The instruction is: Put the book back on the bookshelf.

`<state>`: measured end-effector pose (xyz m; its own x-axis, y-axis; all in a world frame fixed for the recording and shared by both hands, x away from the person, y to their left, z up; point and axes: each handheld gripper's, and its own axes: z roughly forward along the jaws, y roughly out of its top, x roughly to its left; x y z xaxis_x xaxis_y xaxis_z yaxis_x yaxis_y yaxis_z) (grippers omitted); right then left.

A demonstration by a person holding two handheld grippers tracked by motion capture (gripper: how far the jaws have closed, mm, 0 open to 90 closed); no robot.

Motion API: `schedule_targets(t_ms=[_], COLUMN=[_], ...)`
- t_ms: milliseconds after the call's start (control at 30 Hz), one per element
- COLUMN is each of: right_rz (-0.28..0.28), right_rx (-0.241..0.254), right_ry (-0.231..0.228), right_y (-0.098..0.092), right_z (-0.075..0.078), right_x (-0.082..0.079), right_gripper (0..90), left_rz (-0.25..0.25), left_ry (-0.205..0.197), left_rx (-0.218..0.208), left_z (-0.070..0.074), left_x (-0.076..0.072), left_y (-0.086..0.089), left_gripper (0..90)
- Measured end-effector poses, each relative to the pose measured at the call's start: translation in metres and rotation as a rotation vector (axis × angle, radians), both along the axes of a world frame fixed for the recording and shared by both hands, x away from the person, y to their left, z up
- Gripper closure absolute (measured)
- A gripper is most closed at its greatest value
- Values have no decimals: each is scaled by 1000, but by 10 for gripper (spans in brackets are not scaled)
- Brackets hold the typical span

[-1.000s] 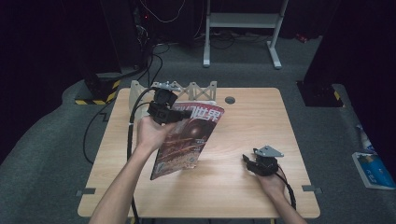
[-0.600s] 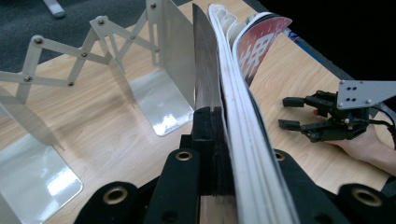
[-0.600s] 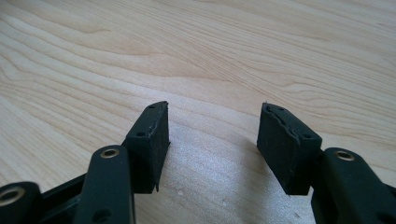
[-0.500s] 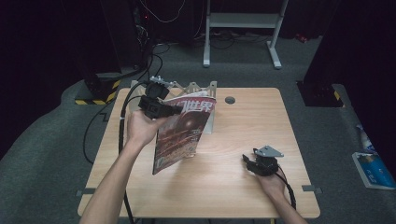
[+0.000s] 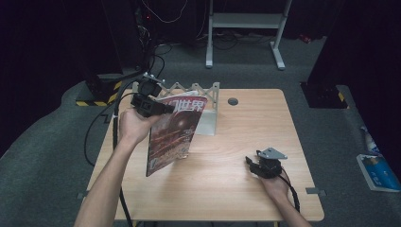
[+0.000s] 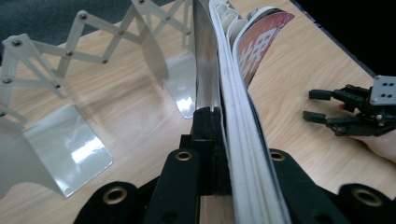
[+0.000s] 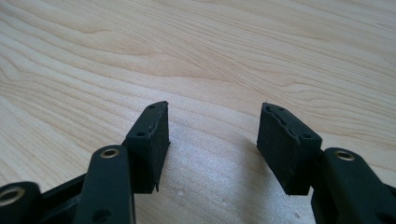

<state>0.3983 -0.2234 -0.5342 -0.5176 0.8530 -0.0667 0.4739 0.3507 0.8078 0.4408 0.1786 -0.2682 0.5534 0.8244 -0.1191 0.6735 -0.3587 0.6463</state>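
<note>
Clamping a red-covered glossy magazine [image 5: 172, 135] upright, left gripper [image 5: 158, 108] beside a white accordion metal book rack [image 5: 208, 106], right gripper [image 5: 255, 166] resting spread wide on the light wooden table [image 5: 227, 179]

Pale matt wood-grain table [image 7: 140, 42], glossy paper magazine [image 5: 172, 130], shiny grey metal rack [image 6: 70, 135], matt black plastic tongs [image 7: 212, 140].

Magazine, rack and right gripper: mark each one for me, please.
magazine [image 5: 170, 135], high view, on the middle of its red cover.
rack [image 6: 70, 135], left gripper view, on a glossy grey base plate.
right gripper [image 5: 251, 164], high view, between its open fingertips, low over the table.
</note>
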Motion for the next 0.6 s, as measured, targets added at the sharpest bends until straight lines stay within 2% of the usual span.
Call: schedule_targets(t_ms=[600], right_rz=[3], right_rx=[-1], right_ry=[-2], right_y=[0], right_z=[0], right_x=[0], right_gripper=[435], left_rz=[72], left_ry=[31], left_rx=[56], left_z=[8], left_x=[4], left_y=[27], left_gripper=[826])
